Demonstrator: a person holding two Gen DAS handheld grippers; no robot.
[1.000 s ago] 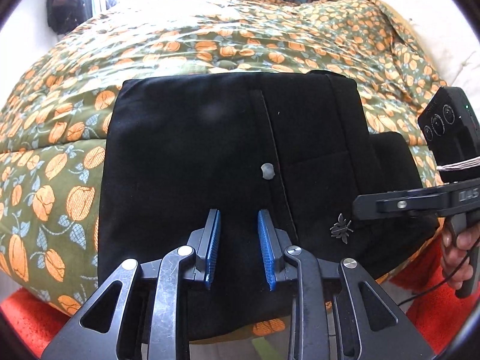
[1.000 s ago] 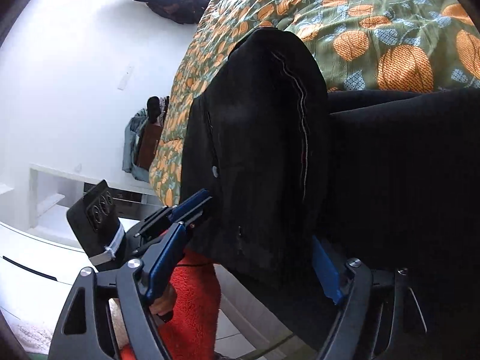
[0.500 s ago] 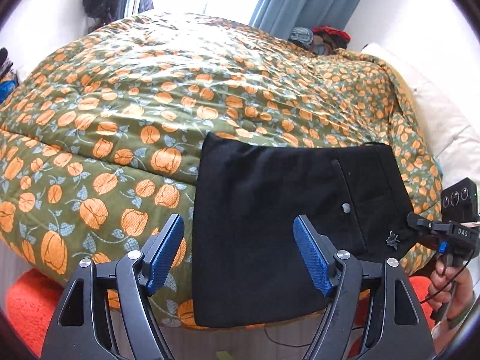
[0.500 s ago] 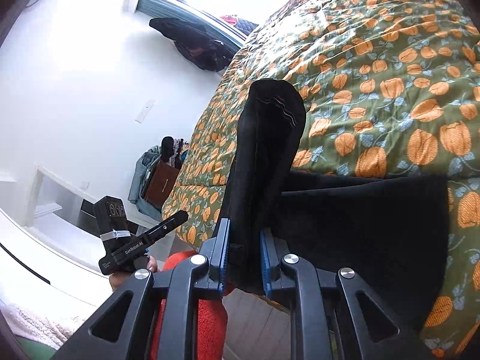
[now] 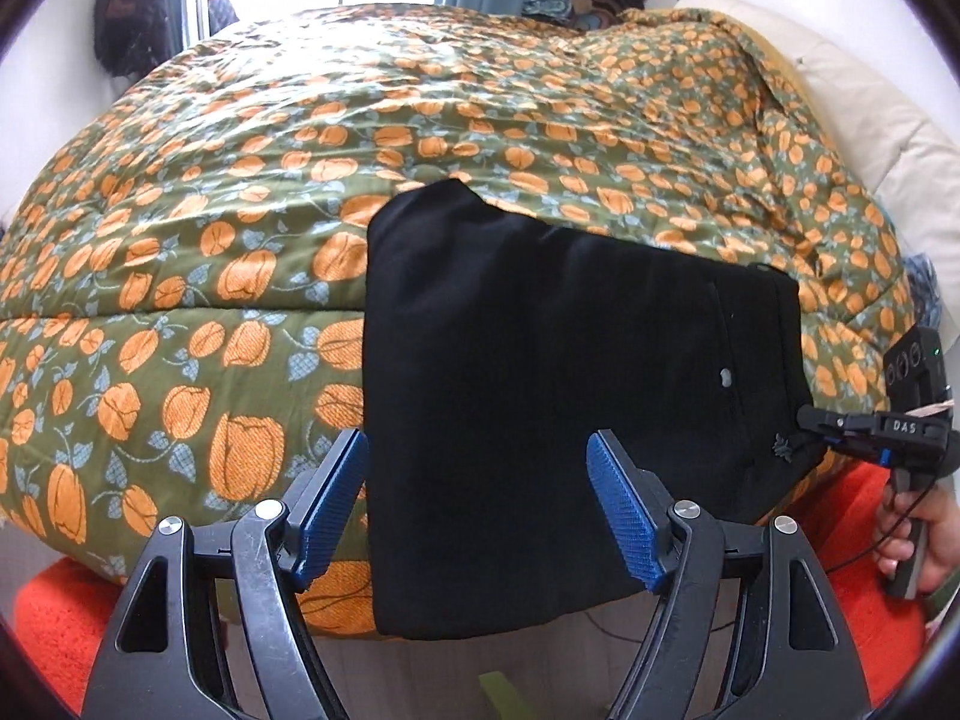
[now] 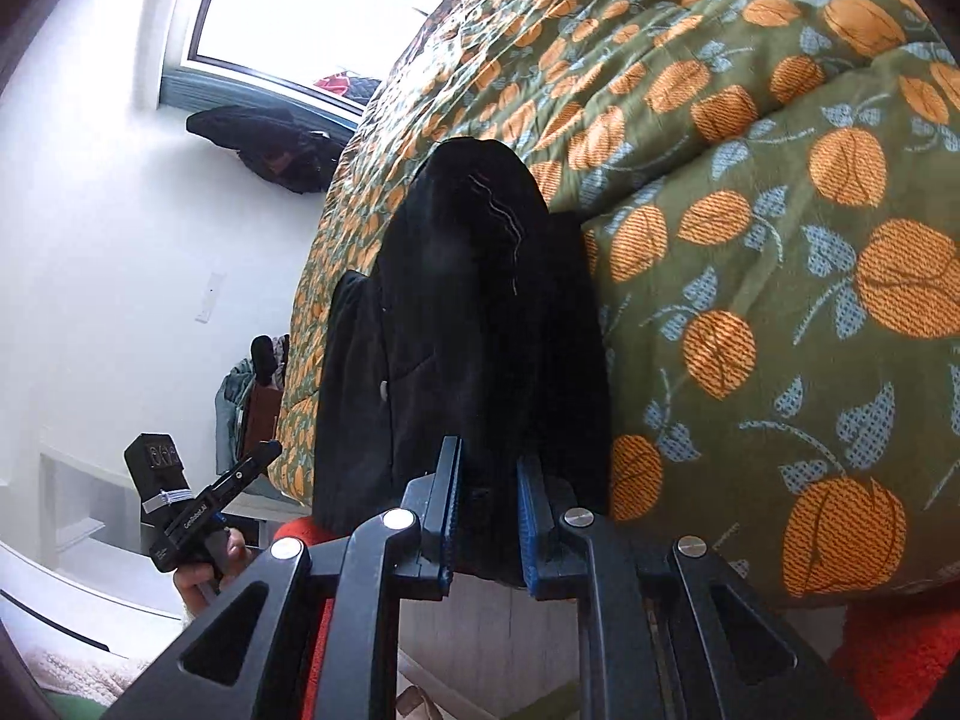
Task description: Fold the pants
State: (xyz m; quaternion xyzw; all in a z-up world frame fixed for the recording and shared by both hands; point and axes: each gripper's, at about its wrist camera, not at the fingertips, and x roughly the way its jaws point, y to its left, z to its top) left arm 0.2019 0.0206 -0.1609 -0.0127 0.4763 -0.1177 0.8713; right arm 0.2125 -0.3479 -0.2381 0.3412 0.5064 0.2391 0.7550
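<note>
The black pants (image 5: 540, 372) lie folded into a rectangle at the near edge of the bed and hang a little over it. My left gripper (image 5: 480, 504) is open and empty, held back in front of the pants' near edge. My right gripper (image 6: 487, 510) is shut on the pants (image 6: 468, 312) at their right-hand edge; it also shows in the left wrist view (image 5: 810, 420) at the waistband corner near a small metal emblem (image 5: 783, 447).
The bed carries a green quilt with orange flowers (image 5: 300, 180). A pale pillow (image 5: 870, 114) lies at the far right. An orange-red rug (image 5: 54, 618) covers the floor below the bed edge. Dark clothes (image 6: 270, 144) hang on the wall by the window.
My left gripper opened, let go of the pants and pulled back from them. My right gripper closed on the pants' right edge and stays shut on it.
</note>
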